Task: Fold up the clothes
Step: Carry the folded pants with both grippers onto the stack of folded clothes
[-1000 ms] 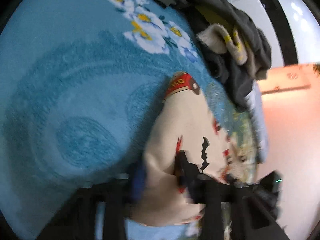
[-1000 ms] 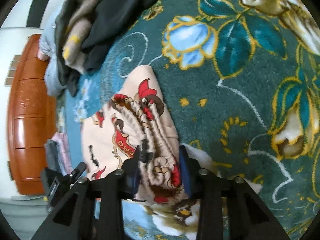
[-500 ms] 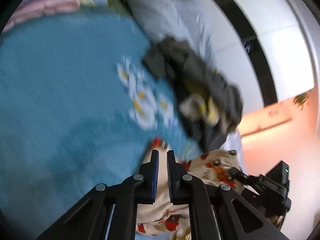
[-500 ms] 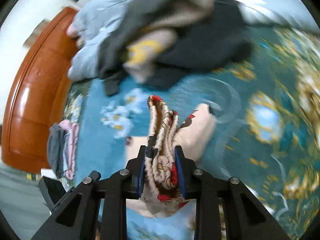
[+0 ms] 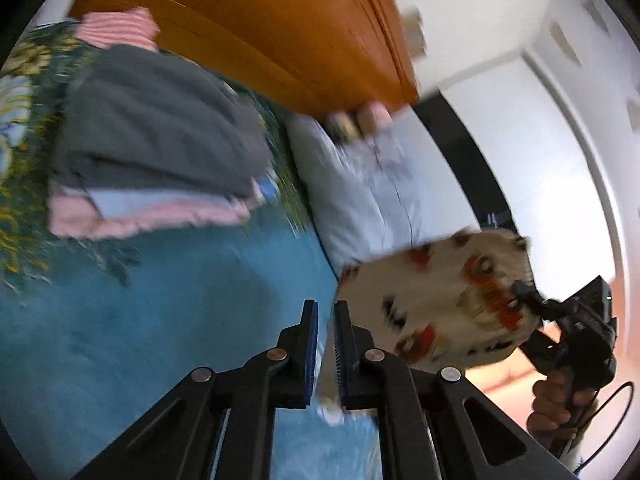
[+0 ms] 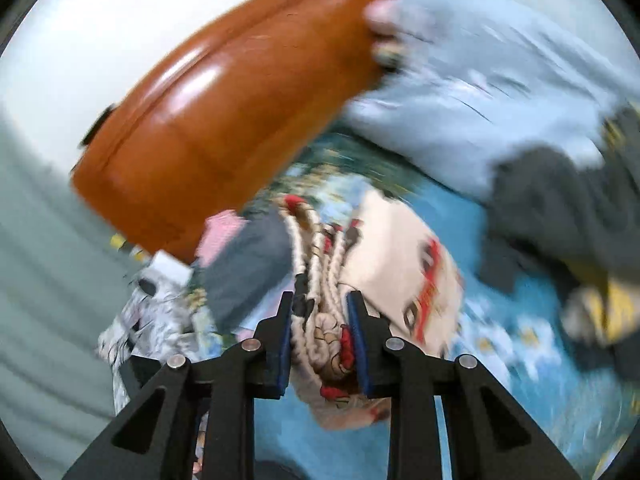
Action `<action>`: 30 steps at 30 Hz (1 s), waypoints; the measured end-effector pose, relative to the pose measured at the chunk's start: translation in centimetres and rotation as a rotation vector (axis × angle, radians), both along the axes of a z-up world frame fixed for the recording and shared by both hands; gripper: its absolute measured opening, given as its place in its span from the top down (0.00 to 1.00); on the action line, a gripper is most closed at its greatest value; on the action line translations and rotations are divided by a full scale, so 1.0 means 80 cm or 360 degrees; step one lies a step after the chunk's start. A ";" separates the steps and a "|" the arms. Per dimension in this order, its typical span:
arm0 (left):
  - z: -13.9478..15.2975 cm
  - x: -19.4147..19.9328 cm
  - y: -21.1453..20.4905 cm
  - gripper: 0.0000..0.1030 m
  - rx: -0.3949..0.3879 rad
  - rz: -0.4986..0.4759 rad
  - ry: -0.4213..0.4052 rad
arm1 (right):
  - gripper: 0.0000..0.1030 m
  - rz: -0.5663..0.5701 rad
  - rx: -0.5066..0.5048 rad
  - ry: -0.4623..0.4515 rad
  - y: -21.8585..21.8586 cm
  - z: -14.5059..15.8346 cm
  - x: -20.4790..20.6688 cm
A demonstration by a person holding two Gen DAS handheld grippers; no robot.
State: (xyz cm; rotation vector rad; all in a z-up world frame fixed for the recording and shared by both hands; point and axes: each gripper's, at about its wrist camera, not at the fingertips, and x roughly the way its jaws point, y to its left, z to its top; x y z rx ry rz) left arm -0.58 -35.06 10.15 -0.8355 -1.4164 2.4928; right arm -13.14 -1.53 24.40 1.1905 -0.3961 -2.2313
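Observation:
A folded cream garment (image 6: 400, 256) with red cartoon prints hangs in the air above the bed. My right gripper (image 6: 320, 304) is shut on its bunched folds, which fill the gap between the blue pads. In the left wrist view the same cream garment (image 5: 436, 292) hangs at the right, with a person's hand (image 5: 556, 404) below it on the right gripper's handle. My left gripper (image 5: 325, 308) is shut with nothing between its pads, just left of the garment and over the blue blanket (image 5: 140, 320). A stack of folded clothes (image 5: 152, 140), grey on top of pink, lies ahead by the headboard.
An orange wooden headboard (image 5: 280, 28) backs the bed, with pale blue pillows (image 5: 360, 184) against it. A loose pile of dark clothes (image 6: 560, 208) with yellow patches lies at the right in the right wrist view. The folded stack (image 6: 244, 264) shows behind the held garment.
My left gripper let go of the cream garment and shut empty. The right gripper lifted the folded garment off the blanket, and both views swung towards the headboard and the folded stack.

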 end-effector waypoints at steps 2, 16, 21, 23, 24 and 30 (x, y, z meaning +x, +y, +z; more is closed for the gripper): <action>-0.002 0.008 -0.031 0.92 0.0045 0.0099 0.0020 | 0.74 0.0110 -0.0030 0.0059 -0.042 0.026 -0.015; -0.008 0.068 -0.178 0.92 -0.0106 0.0516 -0.0011 | 0.75 0.0858 -0.0544 0.0037 -0.319 0.081 -0.128; -0.029 0.045 -0.195 0.92 -0.0168 0.0466 -0.0136 | 0.75 0.0758 -0.0215 -0.0128 -0.366 -0.059 -0.194; -0.034 0.026 -0.200 0.92 -0.0174 0.0439 -0.0152 | 0.75 0.0622 -0.0047 -0.0248 -0.368 -0.122 -0.223; -0.032 0.016 -0.202 0.92 -0.0183 0.0424 -0.0147 | 0.75 0.0551 0.0018 -0.0305 -0.365 -0.150 -0.237; -0.004 -0.070 -0.204 0.88 -0.0319 0.0301 -0.0098 | 0.71 0.0434 0.0041 -0.0401 -0.344 -0.186 -0.275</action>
